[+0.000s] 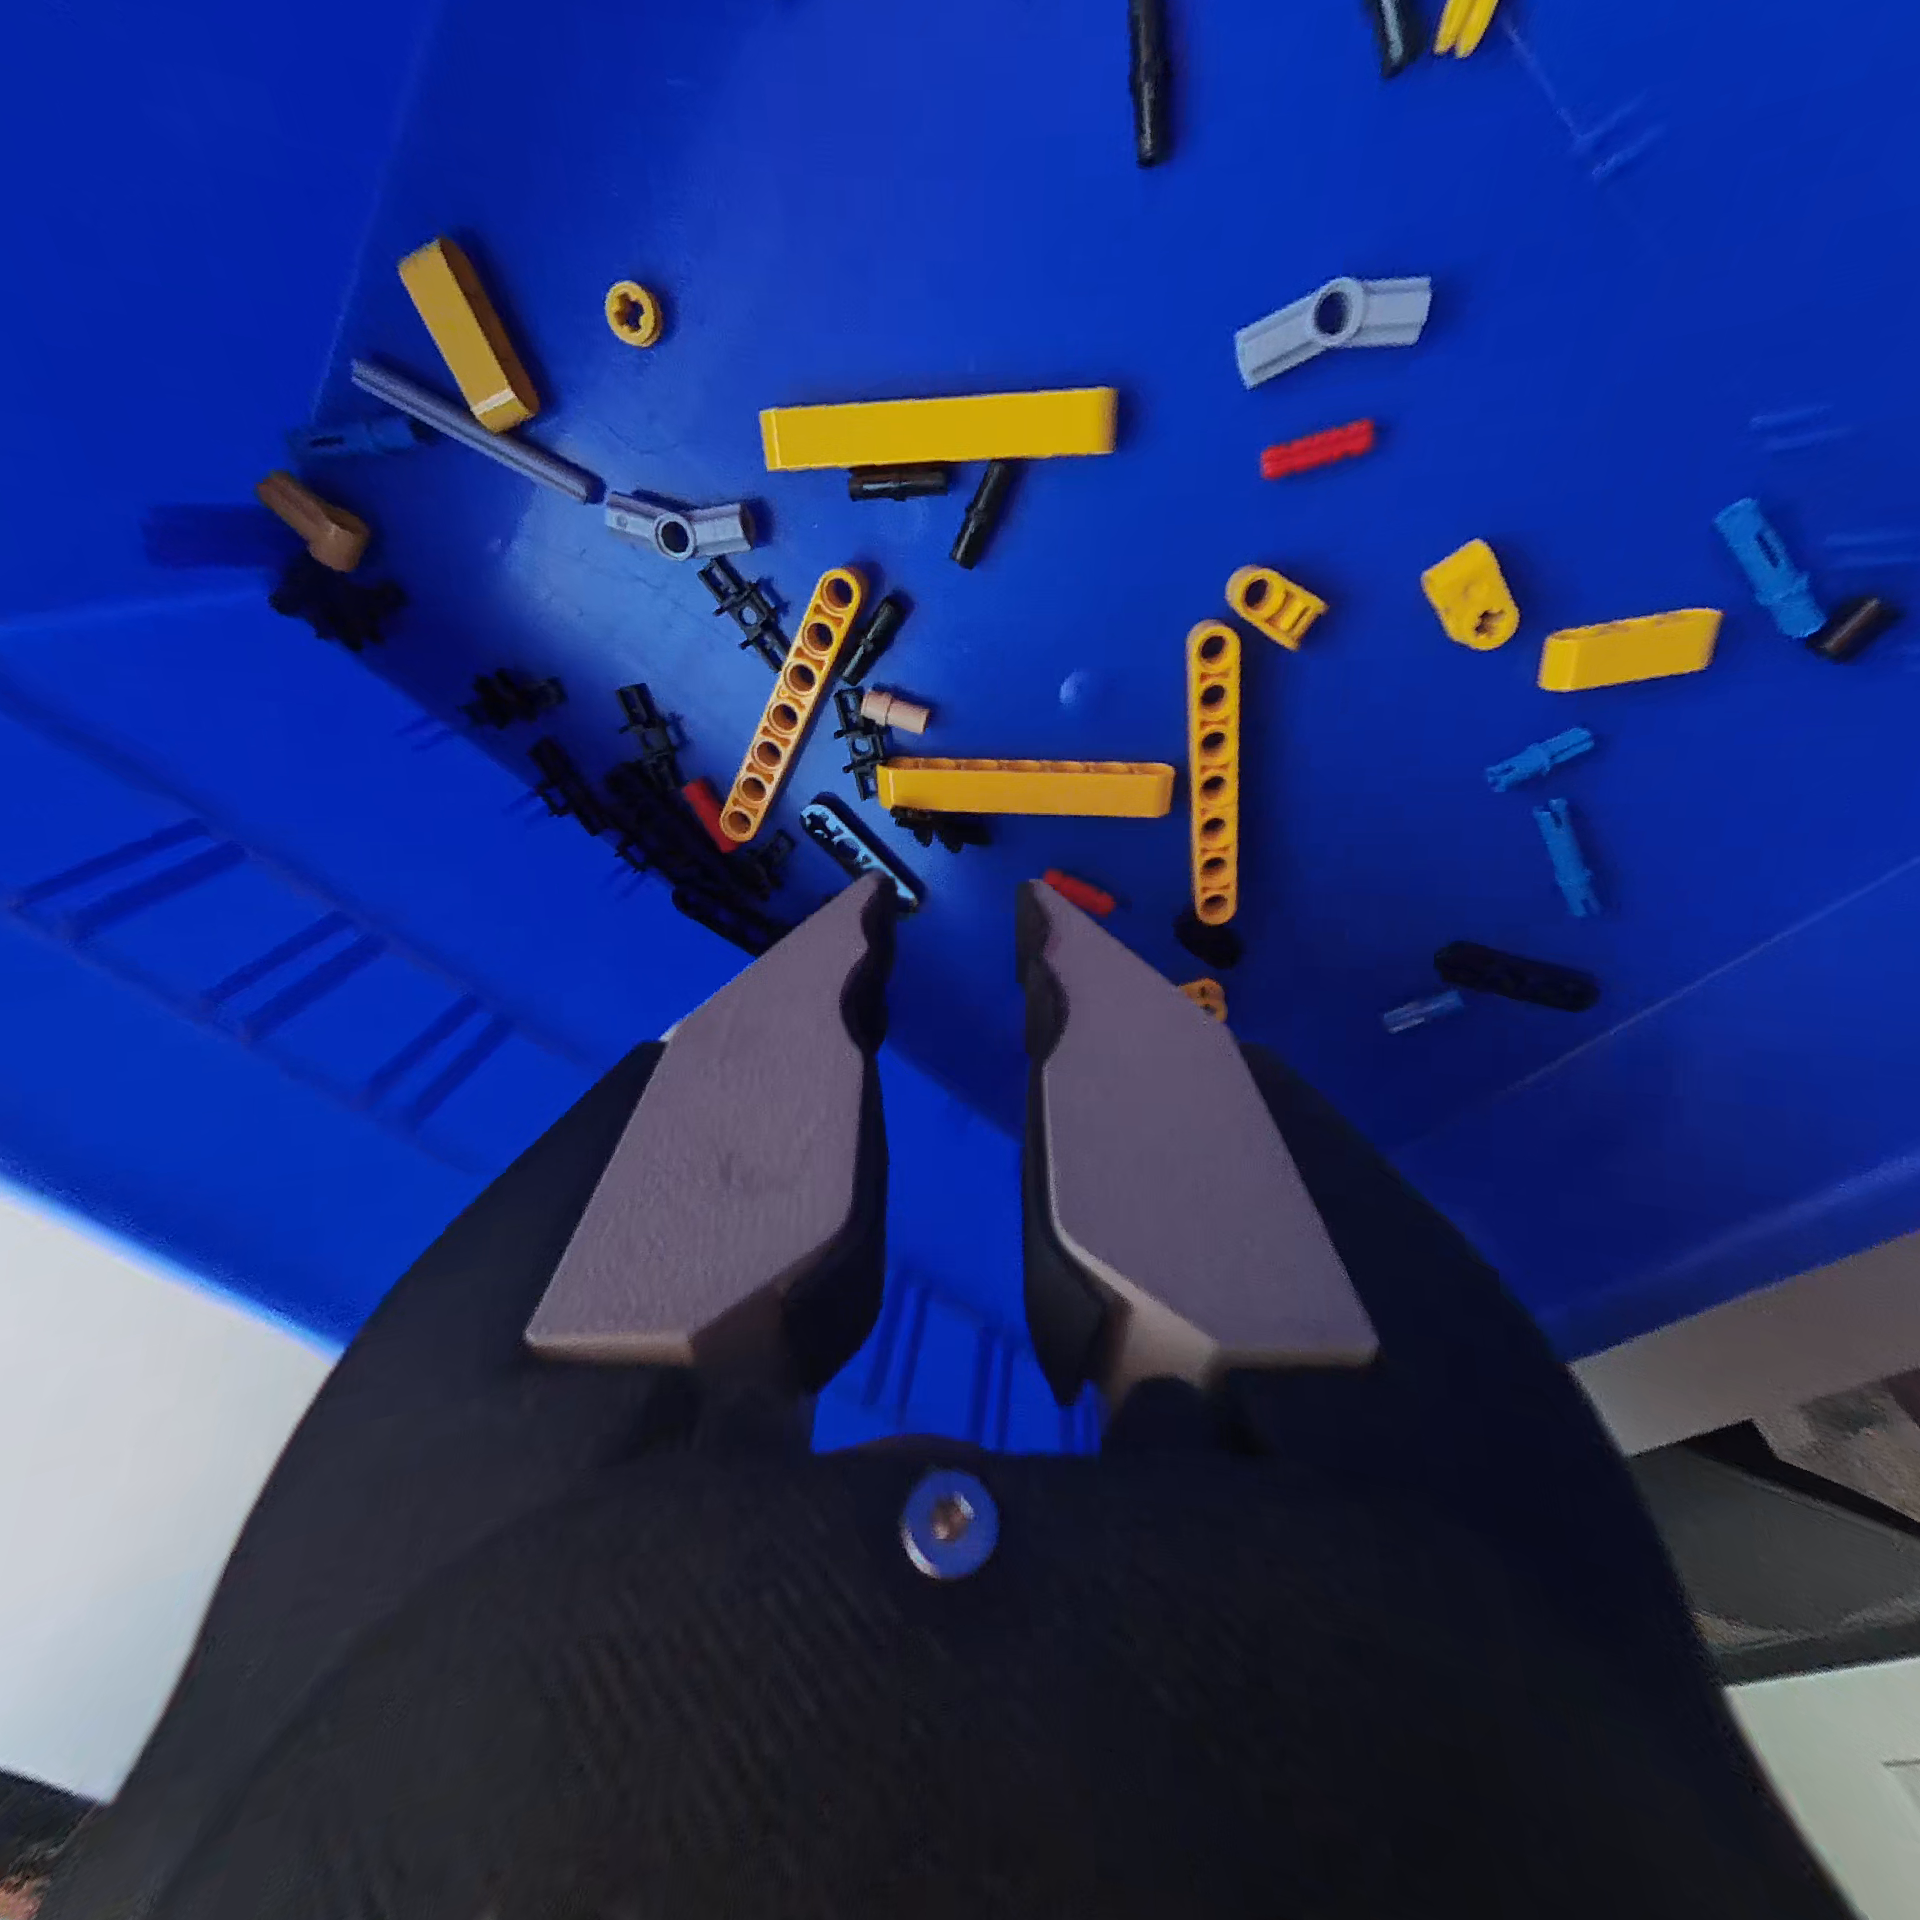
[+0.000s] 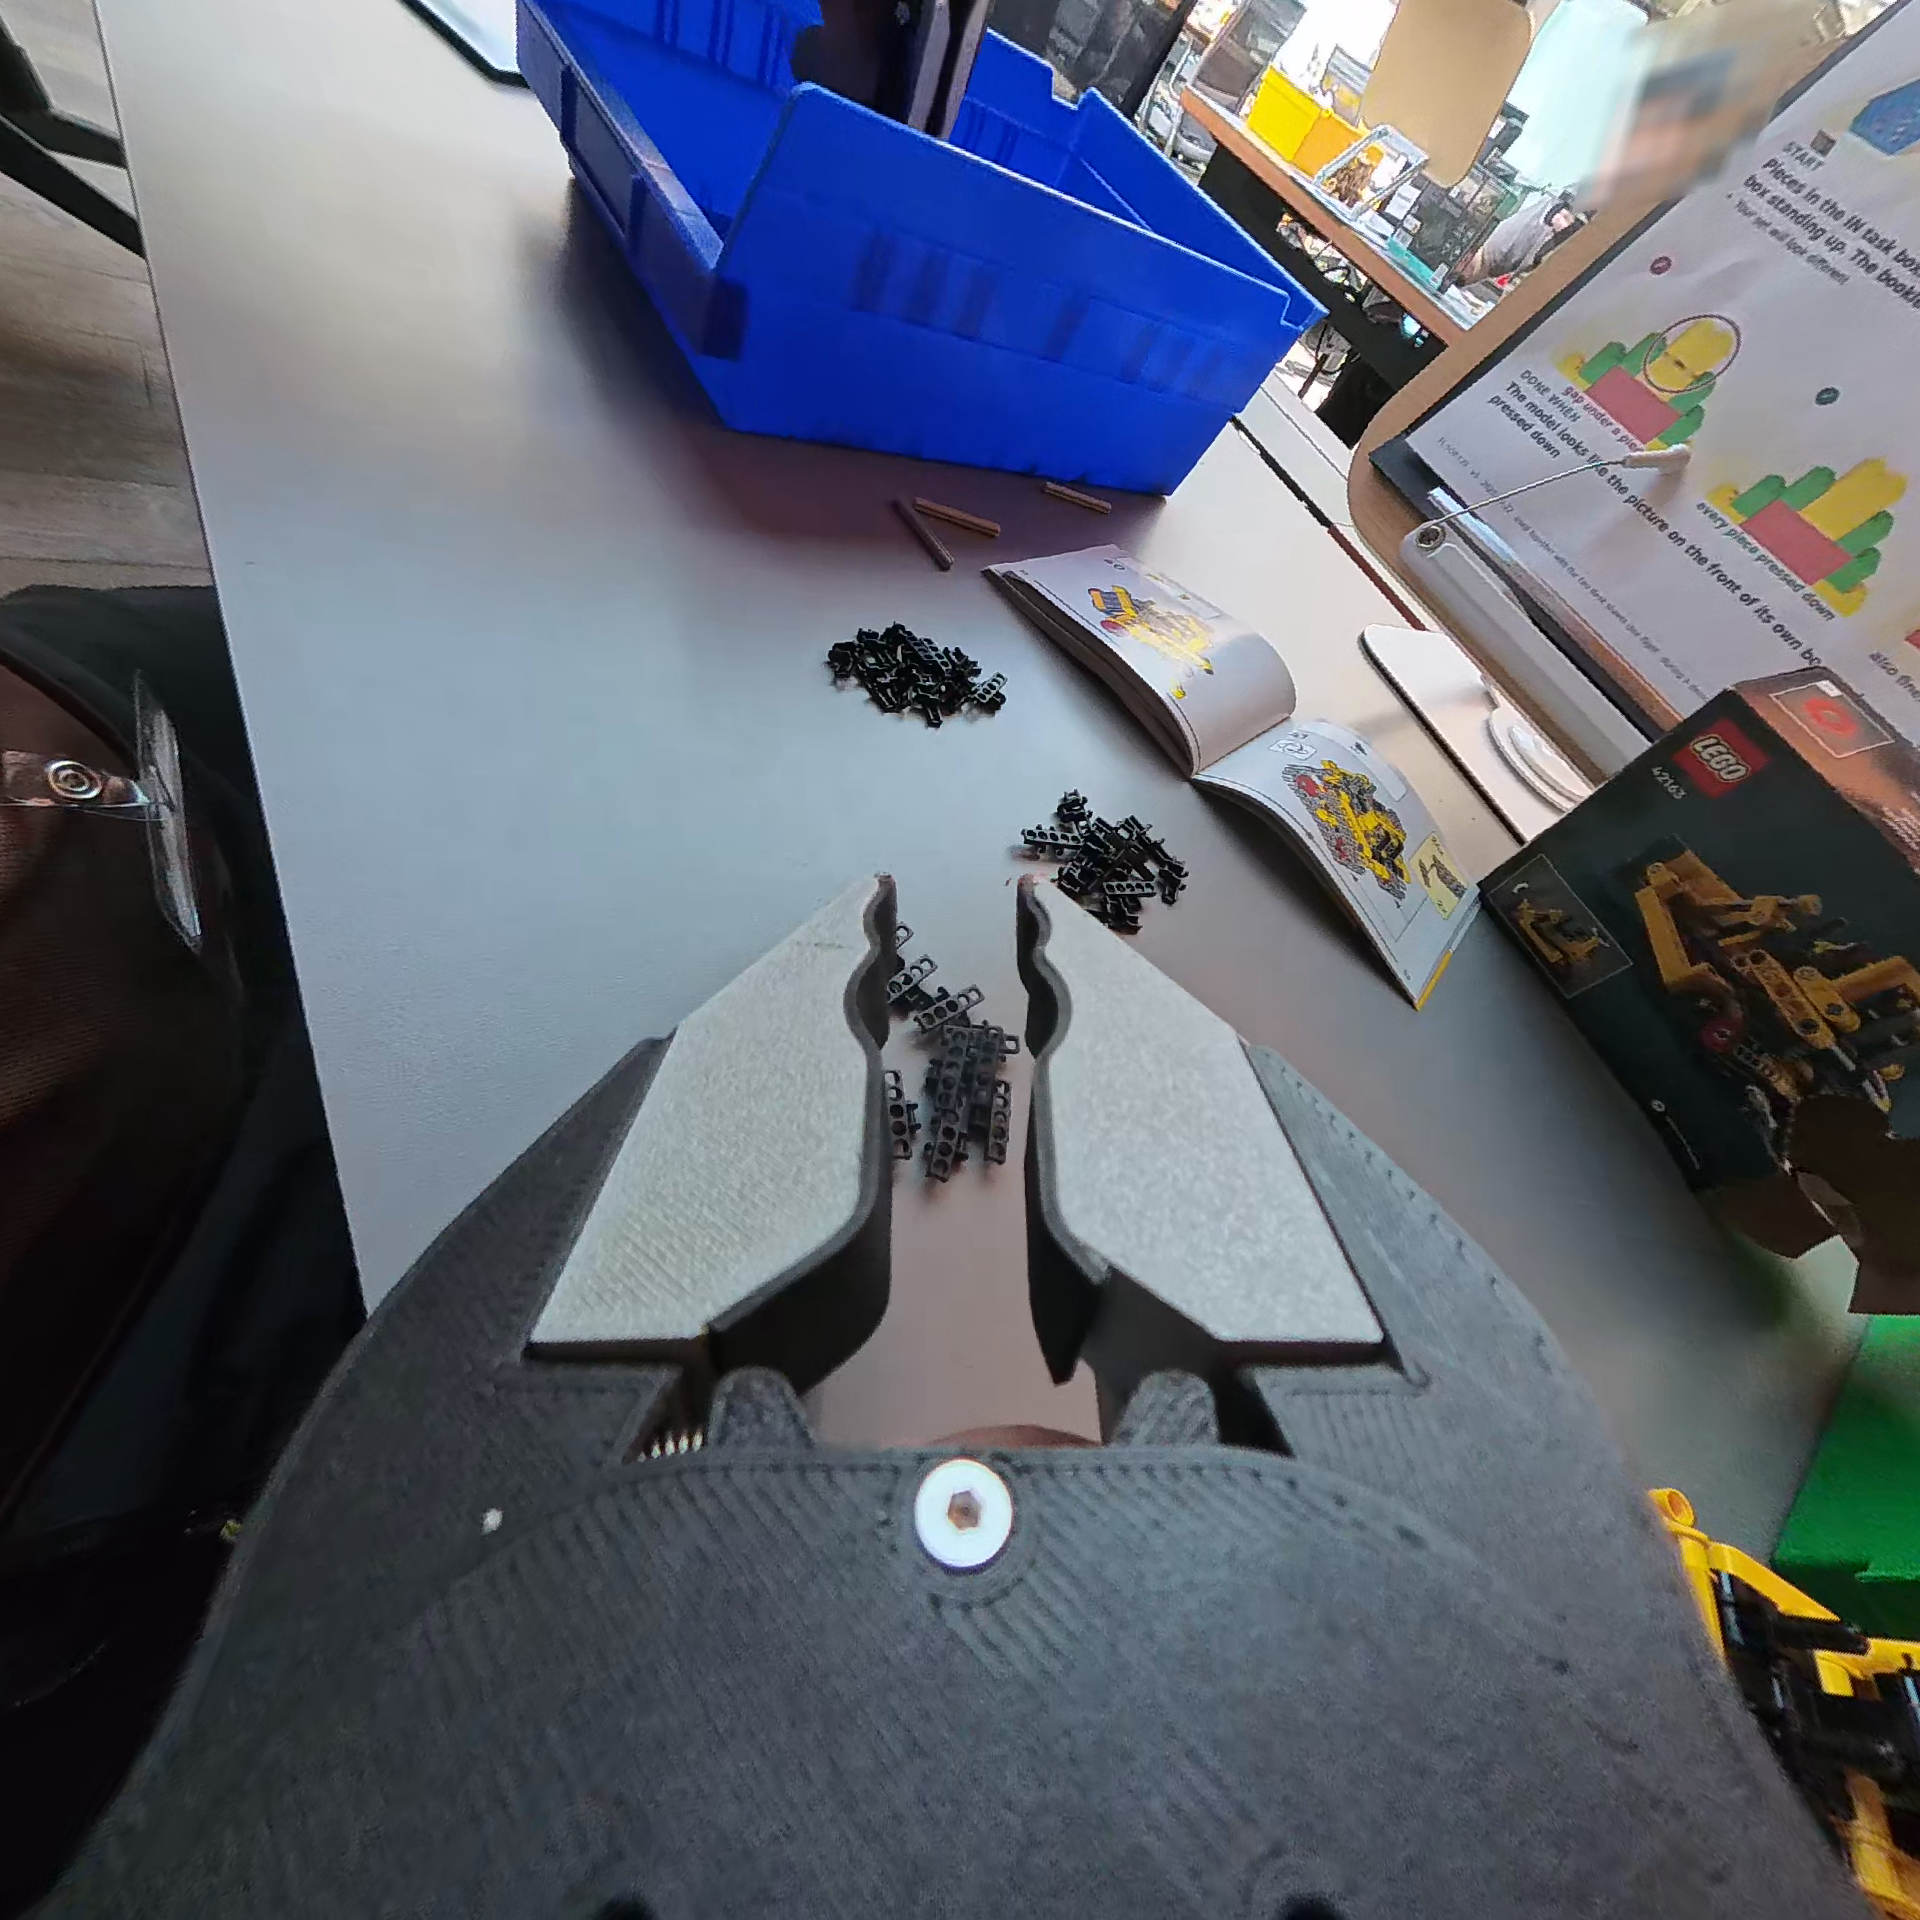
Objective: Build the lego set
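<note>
Right hand-held gripper (image 2: 954, 883) hangs open and empty over black track links (image 2: 956, 1070) on the tabletop (image 2: 520, 727), left hand-held gripper (image 1: 956, 883) open, empty, inside the blue bin (image 1: 1558, 1091).

Two printed grippers, black bodies.
Left gripper (image 1: 954, 894) and right gripper (image 2: 951, 891): grey wedge fingers, notched inner edges, one central screw each.

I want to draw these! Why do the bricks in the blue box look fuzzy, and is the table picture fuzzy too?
Left wrist view: the blue bin and its far pieces, like the red pin, look smeared, probably motion blur; its walls curve from the wide lens. Right wrist view: sharper, with crisp black links between the right gripper fingers; bright window light washes out the background.
</note>
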The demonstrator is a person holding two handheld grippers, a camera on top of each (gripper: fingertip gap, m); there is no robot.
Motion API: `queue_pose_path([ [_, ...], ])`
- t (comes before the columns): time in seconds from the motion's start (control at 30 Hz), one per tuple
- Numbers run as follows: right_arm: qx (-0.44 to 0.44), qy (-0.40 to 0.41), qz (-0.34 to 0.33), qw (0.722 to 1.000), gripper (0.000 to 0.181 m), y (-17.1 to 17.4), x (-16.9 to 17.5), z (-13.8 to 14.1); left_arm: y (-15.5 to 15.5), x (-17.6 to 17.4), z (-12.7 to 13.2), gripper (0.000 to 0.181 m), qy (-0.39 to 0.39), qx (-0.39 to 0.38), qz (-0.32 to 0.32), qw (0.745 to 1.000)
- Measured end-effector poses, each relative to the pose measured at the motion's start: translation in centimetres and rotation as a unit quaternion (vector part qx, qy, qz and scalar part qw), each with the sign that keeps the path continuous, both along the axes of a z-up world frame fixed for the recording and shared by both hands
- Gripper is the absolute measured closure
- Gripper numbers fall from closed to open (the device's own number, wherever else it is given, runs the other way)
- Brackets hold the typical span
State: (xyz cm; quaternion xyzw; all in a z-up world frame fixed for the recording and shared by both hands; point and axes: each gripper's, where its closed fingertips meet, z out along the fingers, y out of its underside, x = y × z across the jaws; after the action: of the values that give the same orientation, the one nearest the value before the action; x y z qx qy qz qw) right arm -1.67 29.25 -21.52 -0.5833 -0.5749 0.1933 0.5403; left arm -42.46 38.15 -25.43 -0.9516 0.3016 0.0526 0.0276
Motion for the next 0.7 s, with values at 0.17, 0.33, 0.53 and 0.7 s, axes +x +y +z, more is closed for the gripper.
queue_pose_path([
  [0.17,-0.001,0.001,0.000,1.000,0.162,0.0,0.0,0.0,0.5,-0.1,-0.8,0.158,-0.003,-0.011,0.018,1.000],
  [0.33,-0.004,0.001,0.002,1.000,0.163,-0.1,0.0,0.0,0.9,0.2,-0.8,0.175,-0.007,-0.010,0.017,1.000],
  [0.53,-0.003,0.000,0.003,1.000,0.163,-0.2,0.0,-0.1,1.1,0.3,-0.3,0.177,-0.009,0.014,0.013,1.000],
  [0.7,-0.004,0.005,0.001,1.000,0.163,-0.1,0.1,0.0,0.8,1.0,1.8,0.177,-0.015,0.065,0.008,0.998],
])
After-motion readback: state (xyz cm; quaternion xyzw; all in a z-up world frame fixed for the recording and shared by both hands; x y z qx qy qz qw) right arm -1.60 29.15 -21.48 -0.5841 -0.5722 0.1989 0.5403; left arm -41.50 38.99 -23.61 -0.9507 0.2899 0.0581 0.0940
